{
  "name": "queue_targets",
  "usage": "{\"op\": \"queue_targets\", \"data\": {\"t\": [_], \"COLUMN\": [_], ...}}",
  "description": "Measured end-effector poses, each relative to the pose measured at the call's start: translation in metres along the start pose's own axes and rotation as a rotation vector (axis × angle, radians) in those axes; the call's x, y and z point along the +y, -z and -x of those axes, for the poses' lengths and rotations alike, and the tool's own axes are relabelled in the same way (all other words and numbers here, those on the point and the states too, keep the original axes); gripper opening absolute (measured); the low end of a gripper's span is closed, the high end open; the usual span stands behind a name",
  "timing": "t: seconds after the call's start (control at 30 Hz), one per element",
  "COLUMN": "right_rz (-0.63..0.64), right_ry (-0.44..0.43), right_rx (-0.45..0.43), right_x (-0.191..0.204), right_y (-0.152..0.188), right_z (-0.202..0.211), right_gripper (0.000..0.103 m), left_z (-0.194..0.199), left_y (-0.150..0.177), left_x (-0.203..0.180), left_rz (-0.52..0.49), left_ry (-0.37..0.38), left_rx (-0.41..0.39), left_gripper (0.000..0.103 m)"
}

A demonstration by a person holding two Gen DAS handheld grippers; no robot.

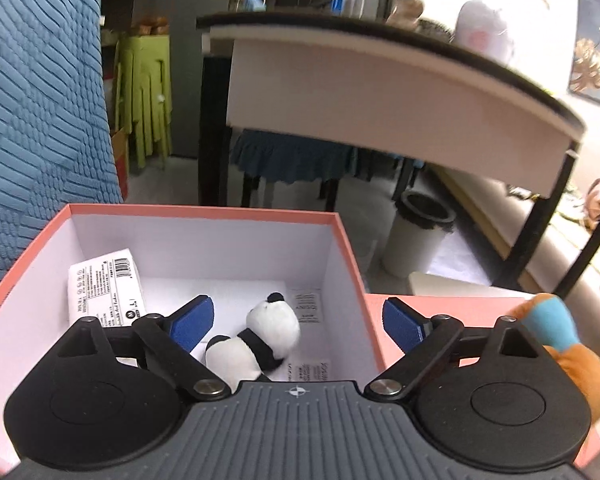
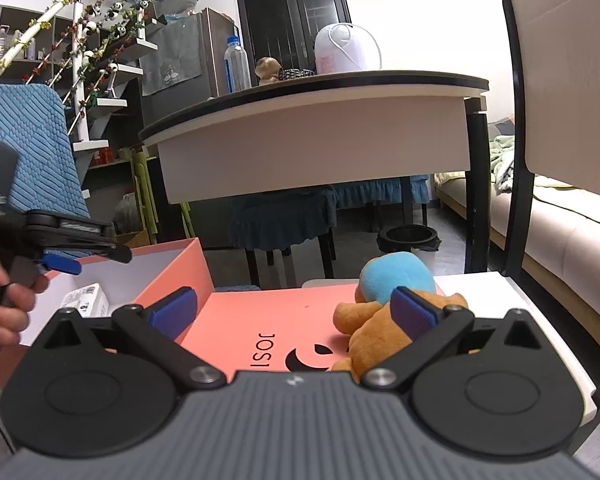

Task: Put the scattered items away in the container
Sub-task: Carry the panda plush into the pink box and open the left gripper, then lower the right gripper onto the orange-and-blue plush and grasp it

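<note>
A pink box [image 1: 204,211] with a white inside stands open below my left gripper [image 1: 298,322]. That gripper is open and hovers over the box; a small panda plush [image 1: 260,340] lies on the box floor between its fingers, free of them. A white packet [image 1: 104,284] leans in the box's left corner. In the right wrist view my right gripper [image 2: 296,308] is open above the pink lid [image 2: 268,320]. An orange plush with a blue head [image 2: 396,300] lies on the lid beside the right finger [image 2: 414,312]. The same orange plush [image 1: 560,344] shows at the left view's right edge.
A dark-topped table [image 2: 320,120] stands ahead, with a bottle [image 2: 236,64] and other things on it. A blue quilted chair back [image 1: 40,100] rises at the left. A bin [image 1: 416,236] sits on the floor, and a sofa [image 2: 560,220] runs along the right.
</note>
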State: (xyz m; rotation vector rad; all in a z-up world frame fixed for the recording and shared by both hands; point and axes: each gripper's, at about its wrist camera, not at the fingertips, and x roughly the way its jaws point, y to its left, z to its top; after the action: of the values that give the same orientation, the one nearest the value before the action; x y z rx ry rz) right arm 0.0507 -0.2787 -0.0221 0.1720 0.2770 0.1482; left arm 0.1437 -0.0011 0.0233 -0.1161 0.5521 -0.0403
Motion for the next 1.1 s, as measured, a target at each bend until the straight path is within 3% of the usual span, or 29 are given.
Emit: {"op": "queue_targets", "data": {"t": [0.17, 0.4, 0.7, 1.1], "right_rz": [-0.003, 0.015, 0.015, 0.003], "right_ry": [-0.01, -0.002, 0.027, 0.195], "right_rx": [0.002, 0.005, -0.004, -0.001], "right_x": [0.002, 0.004, -0.004, -0.053], "right_y": [0.001, 0.005, 0.003, -0.002], "right_z": [0.002, 0.004, -0.002, -0.034], "right_gripper": [0.103, 0.103, 0.103, 0.103], "left_z": [0.037, 0.05, 0.062, 0.072], "left_y": [0.027, 0.061, 0.062, 0.058], "left_x": [0.0, -0.004, -0.002, 0.004], "left_rz": [-0.054, -0.131, -0.133, -0.094], "left_ry": [0.007, -0.048, -0.046, 0.024], "left_rx": [-0.073, -0.072, -0.123, -0.111], "left_gripper": [0.098, 0.098, 0.101, 0.102]}}
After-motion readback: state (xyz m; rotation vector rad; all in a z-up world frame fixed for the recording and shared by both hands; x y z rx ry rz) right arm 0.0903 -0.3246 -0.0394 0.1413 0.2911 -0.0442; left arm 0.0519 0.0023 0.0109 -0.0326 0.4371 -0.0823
